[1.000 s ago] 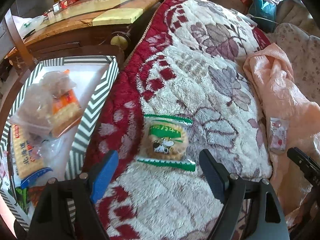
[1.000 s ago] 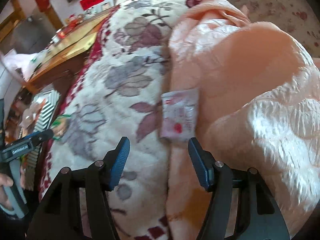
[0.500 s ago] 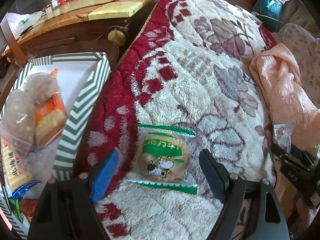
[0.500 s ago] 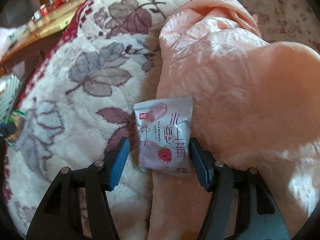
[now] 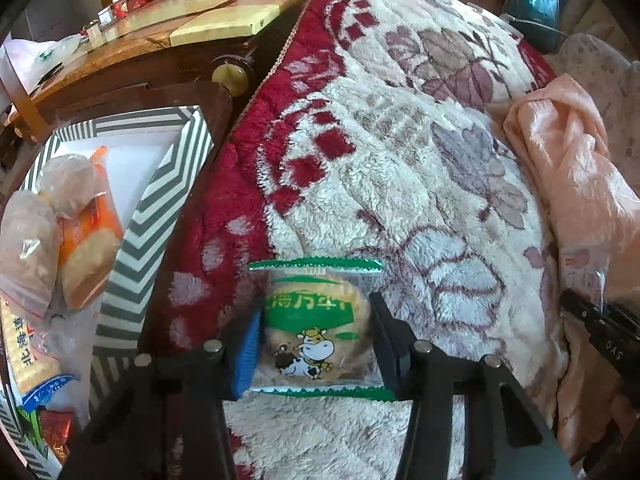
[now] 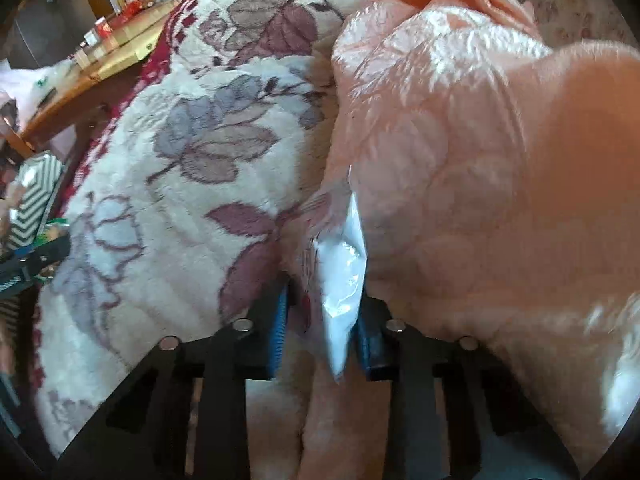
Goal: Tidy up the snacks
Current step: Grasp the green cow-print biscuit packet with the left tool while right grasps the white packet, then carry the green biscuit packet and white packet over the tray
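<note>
- L gripper (image 5: 314,338): my fingers sit against both sides of the cookie packet (image 5: 316,328) (clear wrap, green zigzag ends, cow print). Clamped on it; packet lies flat on the floral blanket (image 5: 400,160), near the blanket's red border.
- R gripper (image 6: 320,322): clenched on the pink/white sachet (image 6: 342,280). Sachet is pinched edge-on between the blue pads, tilted upright, in the seam where the floral blanket meets the peach cloth (image 6: 480,180).
- R view is motion-blurred, so I can't read the sachet print.
- Striped box (image 5: 160,208) is just left of the blanket edge, beside the bed. Inside: orange cracker pack (image 5: 90,248), clear bags (image 5: 28,240) on top/left of it, long biscuit pack (image 5: 30,352) w/ blue end at the near side.
- Wood table (image 5: 160,40) w/ glass top sits behind the box; small items on it too small to ID.
- From L cam I see the R gripper body at far right edge, by the peach cloth. From R cam the L gripper shows at far left, next to the striped box.
</note>
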